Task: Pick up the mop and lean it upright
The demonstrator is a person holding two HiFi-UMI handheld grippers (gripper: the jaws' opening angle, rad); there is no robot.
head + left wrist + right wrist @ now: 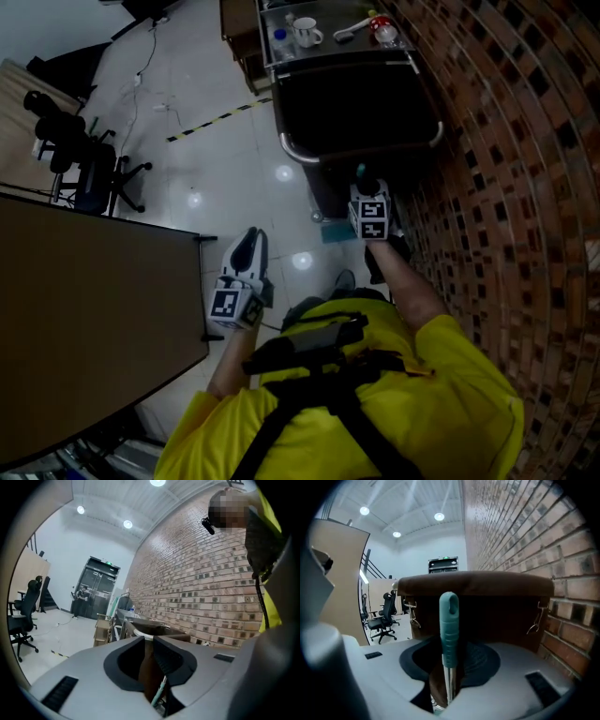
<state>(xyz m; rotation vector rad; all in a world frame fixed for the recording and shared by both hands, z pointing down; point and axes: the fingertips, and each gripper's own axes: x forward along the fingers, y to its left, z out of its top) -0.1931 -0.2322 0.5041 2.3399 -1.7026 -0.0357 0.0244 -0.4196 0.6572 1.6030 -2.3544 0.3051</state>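
The mop (449,620) stands nearly upright beside the dark cart (361,103), its shaft clenched in our right claw (450,670) close to the brick wall (506,187), so we'd tip it wallward, our left claw (248,239) drawn together, empty and farther off.

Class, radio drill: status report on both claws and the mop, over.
Right claw shut on mop handle. Left claw shut, empty. Dark cart directly ahead, brick wall close on the right.
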